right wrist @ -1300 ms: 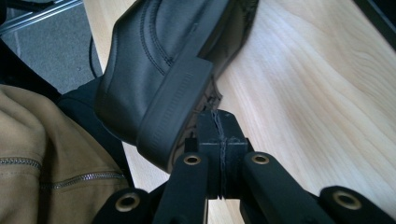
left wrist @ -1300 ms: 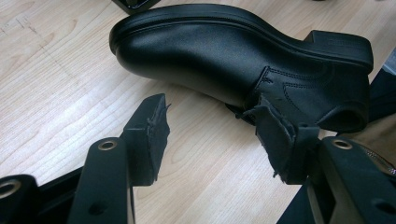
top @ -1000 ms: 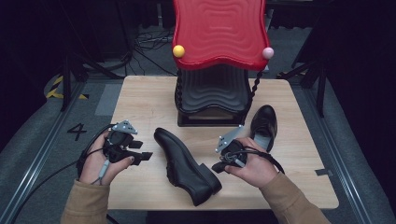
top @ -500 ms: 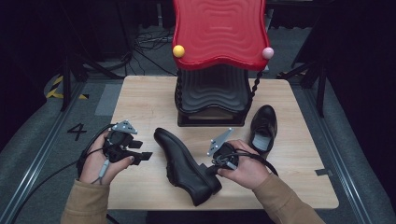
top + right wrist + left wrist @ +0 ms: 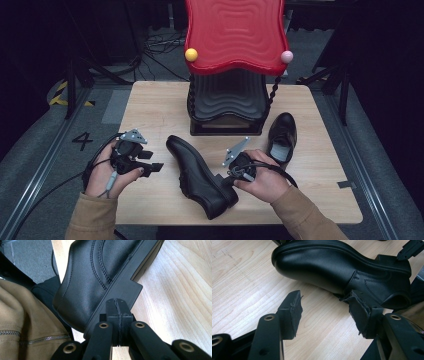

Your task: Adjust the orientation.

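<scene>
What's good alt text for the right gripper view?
The right gripper, jaws pressed together with nothing between them, touches the heel of a black leather shoe tipped on its side on a light wooden table. A tan zipped sleeve is at the lower left.

Our left gripper (image 5: 156, 167) holds its jaws spread; our right gripper (image 5: 119, 305) has them pressed together.

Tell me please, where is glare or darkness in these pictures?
High view: the room around the table is nearly black, and the red rack top shines. Left gripper view: a soft sheen lies on the shoe. Right gripper view: the wood looks bright at the right.
</scene>
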